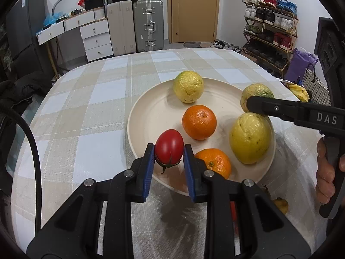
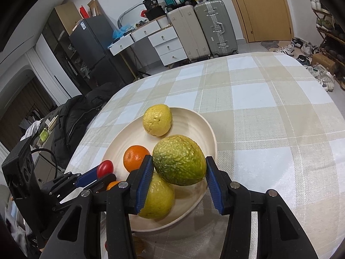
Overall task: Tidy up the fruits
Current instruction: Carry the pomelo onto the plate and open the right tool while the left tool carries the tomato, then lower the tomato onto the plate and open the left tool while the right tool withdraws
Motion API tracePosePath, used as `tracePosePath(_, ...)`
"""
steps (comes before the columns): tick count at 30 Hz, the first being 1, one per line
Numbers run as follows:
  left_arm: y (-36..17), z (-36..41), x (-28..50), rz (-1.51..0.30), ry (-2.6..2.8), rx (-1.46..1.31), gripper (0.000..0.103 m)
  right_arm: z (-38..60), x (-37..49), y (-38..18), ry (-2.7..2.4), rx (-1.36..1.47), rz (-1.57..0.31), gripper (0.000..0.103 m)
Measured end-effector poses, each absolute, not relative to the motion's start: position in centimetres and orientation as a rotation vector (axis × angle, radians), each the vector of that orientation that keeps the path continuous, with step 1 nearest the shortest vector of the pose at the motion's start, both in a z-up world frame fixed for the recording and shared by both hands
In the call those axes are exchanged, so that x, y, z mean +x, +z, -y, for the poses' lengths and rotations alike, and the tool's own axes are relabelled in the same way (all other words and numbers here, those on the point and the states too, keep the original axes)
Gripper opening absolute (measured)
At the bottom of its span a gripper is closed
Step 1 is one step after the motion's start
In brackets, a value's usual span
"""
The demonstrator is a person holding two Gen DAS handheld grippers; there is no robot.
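My left gripper (image 1: 169, 151) is shut on a red tomato (image 1: 169, 144), held at the near left rim of a cream plate (image 1: 151, 112). My right gripper (image 2: 178, 164) is shut on a bumpy green-yellow fruit (image 2: 179, 155) at the plate's (image 2: 194, 116) right side; whether the fruit rests on the plate I cannot tell. On the plate lie a bumpy yellow fruit (image 1: 188, 86), two oranges (image 1: 199, 122) (image 1: 214, 165) and a large smooth yellow fruit (image 1: 250, 138). The right wrist view also shows the tomato (image 2: 105, 168) between the left fingers.
A checked tablecloth (image 1: 97, 108) covers the round table. A small yellowish fruit (image 1: 280, 205) lies on the cloth near the plate's front right. A person's hand (image 1: 325, 172) holds the right gripper's handle. Bananas (image 1: 298, 91) sit beyond the table's right edge.
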State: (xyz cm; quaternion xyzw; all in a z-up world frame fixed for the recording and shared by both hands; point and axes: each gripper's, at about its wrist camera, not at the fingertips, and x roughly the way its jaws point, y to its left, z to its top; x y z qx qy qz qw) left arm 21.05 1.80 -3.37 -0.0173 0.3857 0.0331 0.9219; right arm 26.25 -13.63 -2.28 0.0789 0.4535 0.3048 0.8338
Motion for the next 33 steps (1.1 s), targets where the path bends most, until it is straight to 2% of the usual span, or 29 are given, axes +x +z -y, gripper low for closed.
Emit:
tracePosePath(21,-3.0,-1.3,19.8,-0.790,0.068,-0.033,0.026,14.5,24.8,-1.2,0.605,0.111,-0.936,0.051)
tracePosePath(23,-2.7,-1.2,19.4,-0.774,0.076,-0.021,0.039,14.8,24.2,-0.8,0.606,0.107,-0.918,0.052)
tracePosePath(24,-2.4,-1.1,19.1,-0.761,0.091,-0.012,0.043,14.9,23.9,-0.6,0.603,0.101,-0.912,0.054)
tracePosePath(26,-2.1,-1.1,18.5,-0.740,0.102,-0.007,0.060,15.2,23.2,-0.3,0.604,0.087,-0.891,0.071)
tracePosePath(29,-1.4,-1.5,17.3,-0.713,0.098,-0.024,0.072,15.6,22.1,0.1,0.623,0.086,-0.872,0.086)
tracePosePath(30,-1.2,-1.8,17.0,-0.707,0.100,-0.029,0.074,15.7,21.7,0.1,0.627,0.082,-0.872,0.089)
tracePosePath(32,-0.8,-2.0,16.1,-0.697,0.111,-0.039,0.086,15.8,21.0,0.3,0.624,0.061,-0.858,0.097)
tracePosePath(33,-0.6,-2.1,15.6,-0.691,0.111,-0.044,0.088,15.8,20.5,0.4,0.616,0.044,-0.847,0.098)
